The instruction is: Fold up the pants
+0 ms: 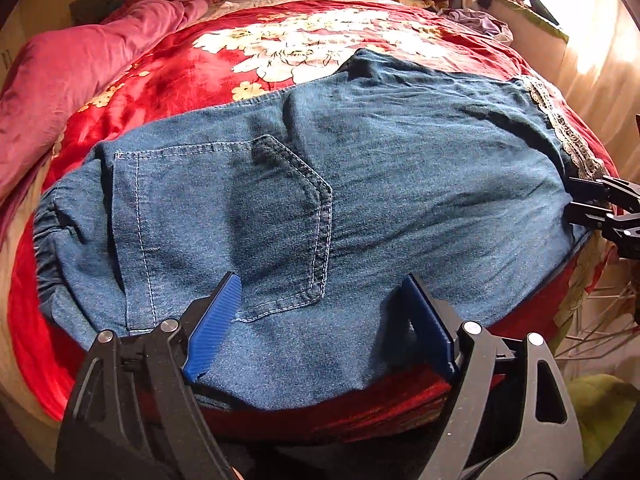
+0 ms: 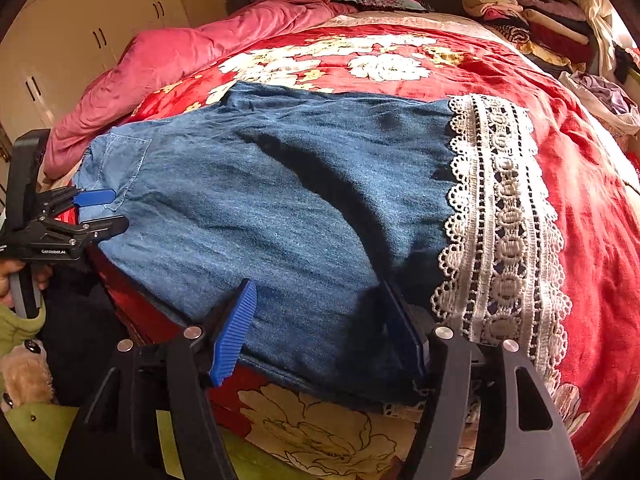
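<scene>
Blue denim pants [image 1: 360, 184] lie flat across a red floral bedspread [image 1: 180, 64], back pocket [image 1: 224, 224] up, elastic waist at the left, white lace hem [image 2: 500, 220] at the right. My left gripper [image 1: 324, 320] is open, its blue pads over the near edge by the pocket. My right gripper [image 2: 324, 328] is open over the near edge next to the lace hem. In the left wrist view the right gripper [image 1: 576, 200] shows at the far right. In the right wrist view the left gripper [image 2: 100, 210] shows at the far left.
A pink quilt [image 2: 180, 64] is bunched along the bed's left side. Stacked folded clothes [image 2: 528, 16] sit at the head of the bed on the right. Cream wardrobe doors [image 2: 80, 40] stand at the left. A green cloth [image 1: 600, 400] lies below the bed edge.
</scene>
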